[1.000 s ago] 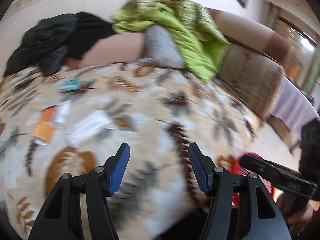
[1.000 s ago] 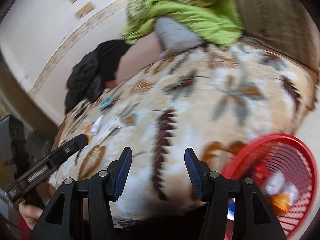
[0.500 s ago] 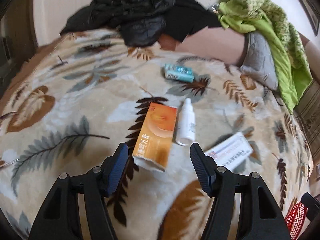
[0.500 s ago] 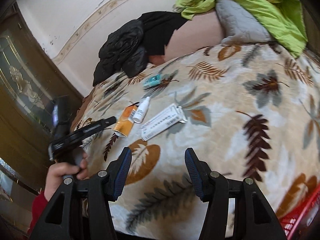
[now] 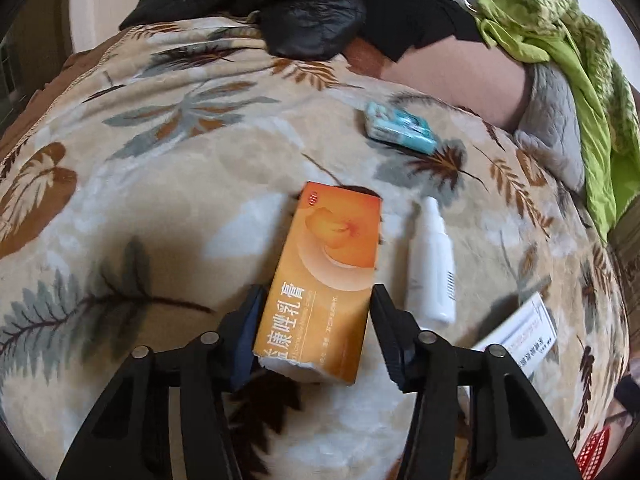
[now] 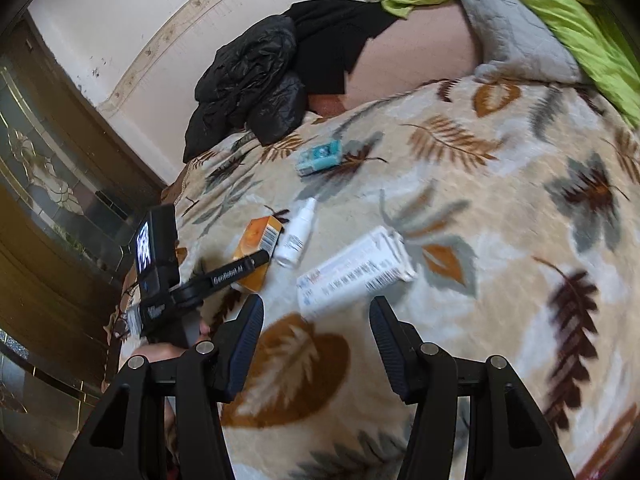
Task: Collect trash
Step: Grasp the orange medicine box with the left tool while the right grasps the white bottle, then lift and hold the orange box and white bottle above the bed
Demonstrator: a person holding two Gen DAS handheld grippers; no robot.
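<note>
Fingers of the left gripper [image 5: 316, 320] straddle, spread, orange box [image 5: 326, 276]; right gripper [image 6: 316, 340] gapes empty.

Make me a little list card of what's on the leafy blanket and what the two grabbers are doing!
surface: leafy blanket
left gripper: open, fingers either side of the orange box, not squeezing yet
right gripper: open, holds nothing, pointing toward the long white box
other trash: white bottle lying right of the orange box; teal packet farther back
basket: red basket, just a corner showing
background: black jacket, green cloth
</note>
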